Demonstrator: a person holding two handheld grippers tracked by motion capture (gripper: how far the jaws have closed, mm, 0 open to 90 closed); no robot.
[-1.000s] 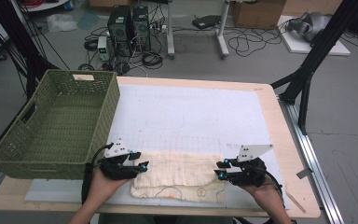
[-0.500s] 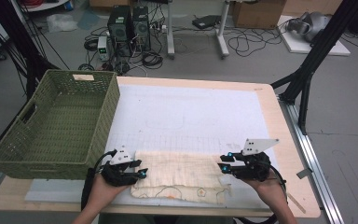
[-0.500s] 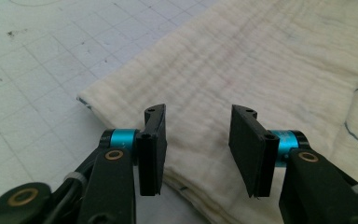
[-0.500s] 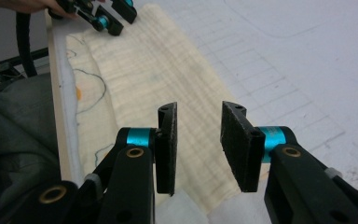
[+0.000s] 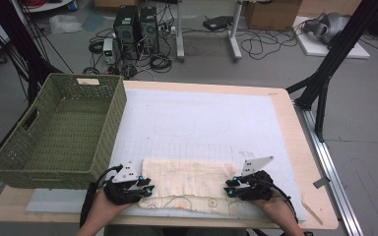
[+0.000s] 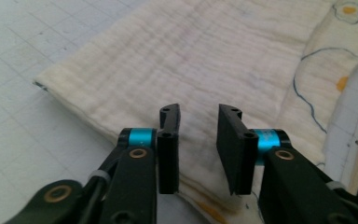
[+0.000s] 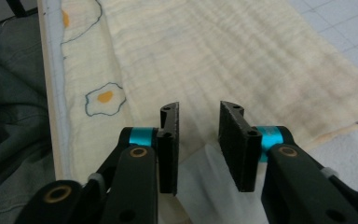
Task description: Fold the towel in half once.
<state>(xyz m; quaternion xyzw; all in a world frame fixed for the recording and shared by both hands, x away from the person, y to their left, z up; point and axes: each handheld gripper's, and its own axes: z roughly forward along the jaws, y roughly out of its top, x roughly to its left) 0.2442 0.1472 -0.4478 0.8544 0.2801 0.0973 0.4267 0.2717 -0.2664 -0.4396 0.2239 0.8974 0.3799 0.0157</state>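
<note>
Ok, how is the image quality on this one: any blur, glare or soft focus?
High view: even room light, no glare, slightly soft; cloth and basket read clearly. Left gripper view: cloth weave fairly sharp near the left gripper, softer toward the far edge. Right gripper view: similar, the right gripper is crisp and the dark left margin is underexposed.

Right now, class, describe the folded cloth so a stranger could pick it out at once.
Find the wooden table with its pale gridded mat. At the mat's near edge lies the folded cream cloth, right of the green wicker basket. Fried-egg prints on its near edge mark it out.
</note>
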